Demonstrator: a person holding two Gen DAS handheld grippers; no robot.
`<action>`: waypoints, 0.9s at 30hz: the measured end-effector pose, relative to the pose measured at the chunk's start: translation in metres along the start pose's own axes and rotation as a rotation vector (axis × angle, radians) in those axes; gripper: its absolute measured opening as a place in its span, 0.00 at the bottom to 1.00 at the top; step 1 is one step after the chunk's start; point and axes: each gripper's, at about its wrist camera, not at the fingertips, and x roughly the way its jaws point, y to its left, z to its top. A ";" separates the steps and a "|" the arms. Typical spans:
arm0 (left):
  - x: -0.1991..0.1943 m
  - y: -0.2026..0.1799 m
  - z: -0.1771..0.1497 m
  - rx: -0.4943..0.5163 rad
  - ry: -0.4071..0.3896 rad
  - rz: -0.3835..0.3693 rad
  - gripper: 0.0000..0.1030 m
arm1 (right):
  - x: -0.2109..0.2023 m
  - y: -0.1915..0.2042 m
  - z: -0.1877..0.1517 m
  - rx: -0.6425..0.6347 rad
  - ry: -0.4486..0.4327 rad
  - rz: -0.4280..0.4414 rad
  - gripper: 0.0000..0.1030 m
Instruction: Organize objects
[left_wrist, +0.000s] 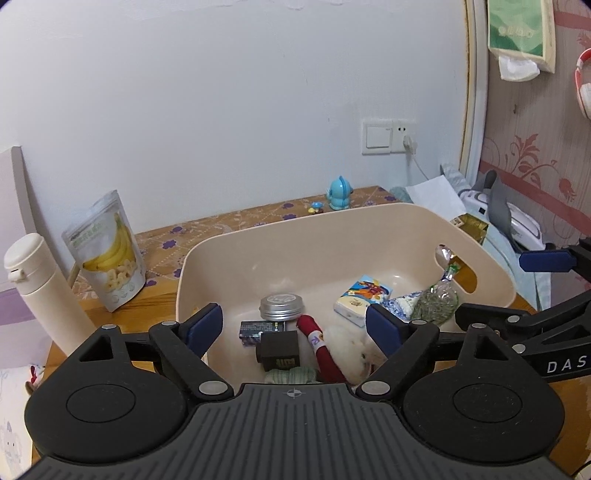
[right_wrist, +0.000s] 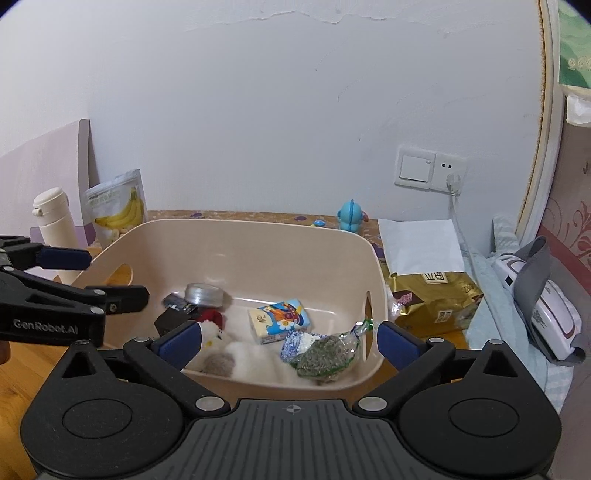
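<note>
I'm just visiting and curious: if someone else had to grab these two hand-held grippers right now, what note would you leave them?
Left gripper: open, empty, over the near edge of the beige bin.
Right gripper: open, empty, at the bin's near rim.
In the bin: round tin, tissue pack, black box, red sock, white plush toy, foil-wrapped packets.
On the table outside it: banana chips bag, cream bottle, blue toy, gold bag.
Done: several small items binned. Left: possibly those outside; I can't tell which belong.
</note>
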 end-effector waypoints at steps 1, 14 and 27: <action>-0.003 0.000 -0.001 -0.002 -0.005 0.004 0.84 | -0.002 0.001 -0.001 -0.002 -0.001 -0.004 1.00; -0.043 -0.010 -0.019 -0.033 -0.047 0.047 0.86 | -0.037 0.005 -0.013 0.009 -0.019 -0.002 1.00; -0.093 -0.024 -0.040 -0.026 -0.106 0.084 0.86 | -0.069 0.005 -0.031 0.025 -0.025 0.007 1.00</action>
